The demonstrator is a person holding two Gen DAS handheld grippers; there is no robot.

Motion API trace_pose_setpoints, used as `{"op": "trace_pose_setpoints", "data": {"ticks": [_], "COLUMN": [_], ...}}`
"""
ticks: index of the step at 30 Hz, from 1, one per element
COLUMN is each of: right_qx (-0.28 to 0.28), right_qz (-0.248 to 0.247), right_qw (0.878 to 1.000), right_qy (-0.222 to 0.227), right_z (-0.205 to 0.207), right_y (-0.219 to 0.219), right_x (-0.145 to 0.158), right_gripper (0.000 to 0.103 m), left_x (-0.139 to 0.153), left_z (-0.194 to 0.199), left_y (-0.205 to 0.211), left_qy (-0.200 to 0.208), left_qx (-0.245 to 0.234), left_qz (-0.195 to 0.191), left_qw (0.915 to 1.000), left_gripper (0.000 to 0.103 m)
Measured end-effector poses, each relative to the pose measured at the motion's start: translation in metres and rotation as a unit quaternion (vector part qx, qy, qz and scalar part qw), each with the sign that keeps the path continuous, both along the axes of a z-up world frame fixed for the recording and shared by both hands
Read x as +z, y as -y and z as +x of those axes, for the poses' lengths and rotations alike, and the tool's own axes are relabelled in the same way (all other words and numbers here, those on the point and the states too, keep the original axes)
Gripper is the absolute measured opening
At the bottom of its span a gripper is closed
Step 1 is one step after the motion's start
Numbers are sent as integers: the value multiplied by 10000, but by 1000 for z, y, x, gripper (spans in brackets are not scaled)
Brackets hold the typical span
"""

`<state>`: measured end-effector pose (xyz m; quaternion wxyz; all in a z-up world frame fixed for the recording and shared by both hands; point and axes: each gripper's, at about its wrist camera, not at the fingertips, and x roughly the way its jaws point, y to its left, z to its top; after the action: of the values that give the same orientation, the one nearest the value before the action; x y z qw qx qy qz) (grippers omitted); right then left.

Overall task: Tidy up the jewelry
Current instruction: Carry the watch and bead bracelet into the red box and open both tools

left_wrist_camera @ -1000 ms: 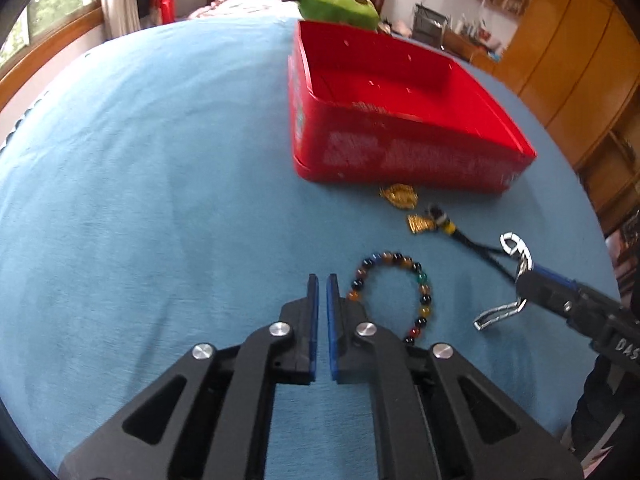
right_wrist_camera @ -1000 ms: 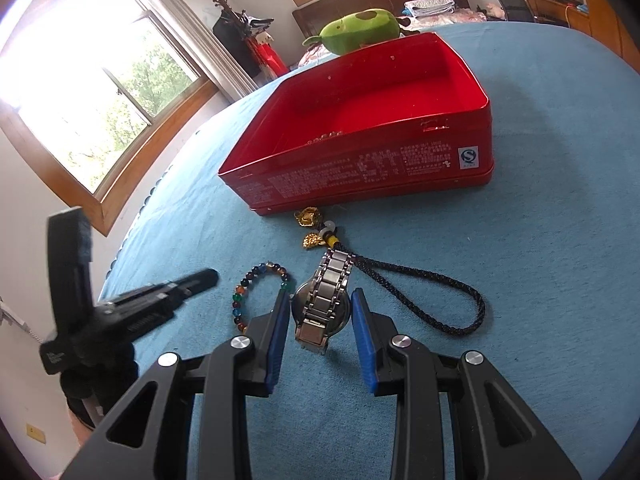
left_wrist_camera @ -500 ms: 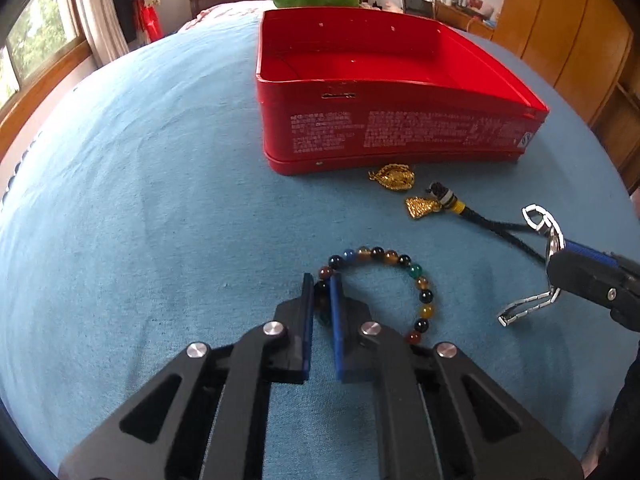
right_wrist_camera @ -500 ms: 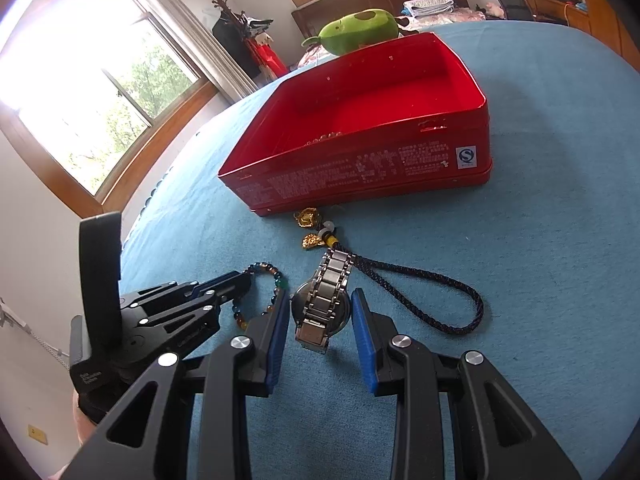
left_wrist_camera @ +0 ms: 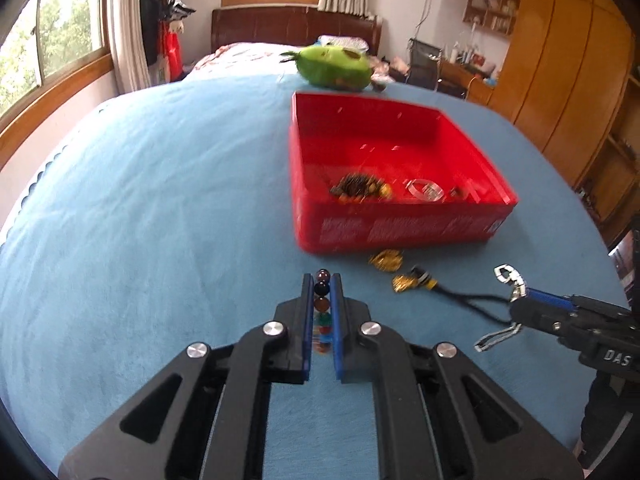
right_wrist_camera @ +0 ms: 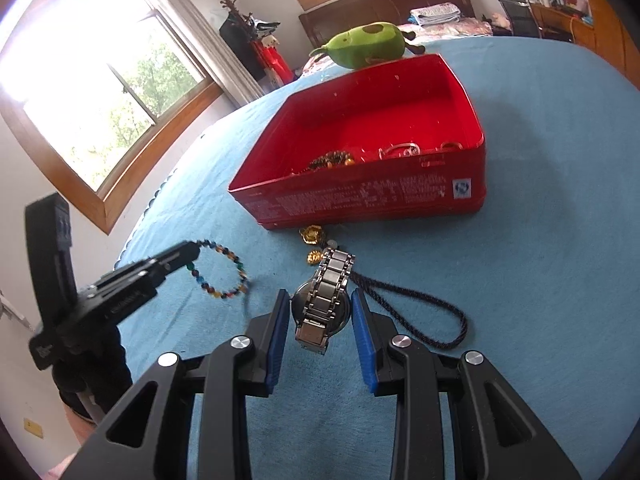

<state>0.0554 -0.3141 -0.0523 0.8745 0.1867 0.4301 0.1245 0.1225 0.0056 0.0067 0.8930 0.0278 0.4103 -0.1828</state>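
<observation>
Beaded and many-coloured, the bracelet (right_wrist_camera: pixel 222 270) hangs in the air from the left gripper (left_wrist_camera: pixel 322 280), whose jaws are nearly closed and pinch one side of the loop, the rest dangling clear of the blue cloth (left_wrist_camera: pixel 160 208). To the right, the right gripper (right_wrist_camera: pixel 320 308) has a steel watch (right_wrist_camera: pixel 322 304) between its blue pads; the jaws stand about as wide as the watch case and appear to clamp it, with the band sticking out on either side in the left wrist view. Neither piece is in the red tin (right_wrist_camera: pixel 360 200) yet, which sits farther off on the cloth. Inside the tin, near its front wall, lie a dark beaded piece, a clear ring-shaped item and something small beside it, so part of the sorting looks done. Still out on the cloth, just in front of the tin, are two small gold charms (left_wrist_camera: pixel 386 260) and a dark braided cord (right_wrist_camera: pixel 420 308) trailing rightward. Beyond the tin's far edge rests a green plush toy (left_wrist_camera: pixel 334 66). By the look of it, four pieces remain to go in, two of them already in hand.
</observation>
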Motion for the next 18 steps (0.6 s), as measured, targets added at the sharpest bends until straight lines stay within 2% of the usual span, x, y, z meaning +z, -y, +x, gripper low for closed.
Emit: {"op": "trace_pose_setpoints", "data": {"ticks": [5, 12, 18], "right_qx": [49, -71, -174], "right_qz": [-293, -321, -110], "right_qw": [9994, 9991, 9994], "right_qy": [156, 262, 266], "right_z": [16, 59, 99], "right_y": [6, 22, 39], "right_x": [33, 59, 59], "right_gripper": [31, 31, 31], "left_x": [30, 72, 71], "left_z": [3, 27, 61], "left_y": [14, 43, 71], "left_qy": [234, 526, 623], "left_qx": [-167, -313, -252], "left_qz": [-115, -479, -648], "left_qw": [9995, 9970, 9956], "left_gripper": [6, 6, 6]}}
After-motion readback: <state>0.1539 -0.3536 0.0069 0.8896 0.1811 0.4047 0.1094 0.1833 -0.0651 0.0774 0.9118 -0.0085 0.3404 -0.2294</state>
